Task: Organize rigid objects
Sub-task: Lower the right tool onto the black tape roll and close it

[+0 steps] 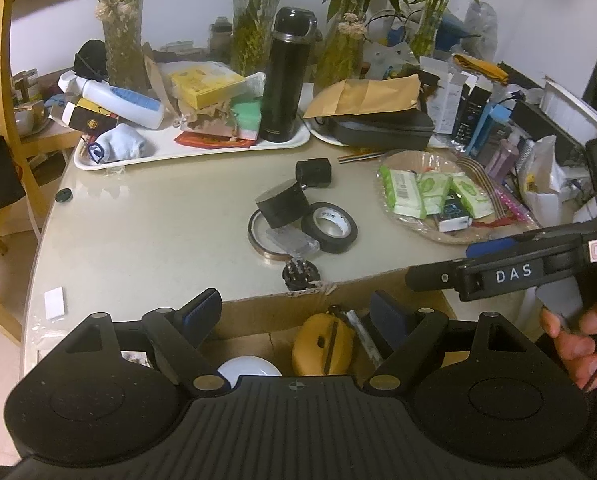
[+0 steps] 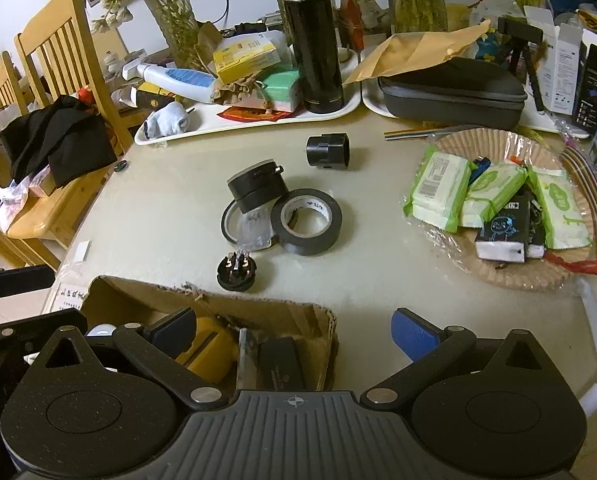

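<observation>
While both tools hang over the cardboard box (image 2: 258,312) at the bench (image 2: 158,208) edge, the left gripper (image 1: 298,312) has its jaws spread with nothing between them, and the right gripper (image 2: 294,332) likewise stands wide and empty. Inside the box lie a yellow item (image 1: 322,344) and what may be a white lid (image 1: 248,368), partly hidden. On the bench, well apart from the jaws, a black tape roll (image 2: 308,222) touches a black cylinder (image 2: 258,188); a round plug (image 2: 236,272) sits just beside the box.
</observation>
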Demonstrator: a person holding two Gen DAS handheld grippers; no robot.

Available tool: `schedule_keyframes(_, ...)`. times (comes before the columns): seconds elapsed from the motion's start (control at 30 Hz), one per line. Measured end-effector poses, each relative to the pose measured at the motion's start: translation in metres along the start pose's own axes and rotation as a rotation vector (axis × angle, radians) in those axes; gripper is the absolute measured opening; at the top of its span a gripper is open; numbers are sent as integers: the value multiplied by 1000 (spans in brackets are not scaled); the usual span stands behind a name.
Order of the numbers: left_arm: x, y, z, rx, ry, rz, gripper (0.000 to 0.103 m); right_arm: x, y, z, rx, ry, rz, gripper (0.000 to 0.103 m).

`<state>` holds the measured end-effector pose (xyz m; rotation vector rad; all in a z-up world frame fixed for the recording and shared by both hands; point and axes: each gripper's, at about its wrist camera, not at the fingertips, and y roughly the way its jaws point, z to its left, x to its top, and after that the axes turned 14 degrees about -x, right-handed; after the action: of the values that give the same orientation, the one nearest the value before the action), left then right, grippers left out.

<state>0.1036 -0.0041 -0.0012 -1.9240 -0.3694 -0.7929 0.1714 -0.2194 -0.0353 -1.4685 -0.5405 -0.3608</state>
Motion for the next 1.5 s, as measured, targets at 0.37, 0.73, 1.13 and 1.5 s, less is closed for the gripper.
schedule_keyframes(0.37, 6, 1, 10, 3, -9, -16, 82, 21, 19, 0, -16, -13, 2, 103)
schedule_keyframes(0.73, 15, 6, 18, 22, -1, -32, 82, 37, 44, 10, -24, -71, 4, 103)
schedule_keyframes(1.13, 18, 10, 26, 16, -14, -39, 82, 57, 81, 23, -1, -87, 15, 100)
schedule_keyframes(1.5, 16, 10, 33, 0, -34, -38, 82, 75, 127, 28, 4, -41, 61, 90)
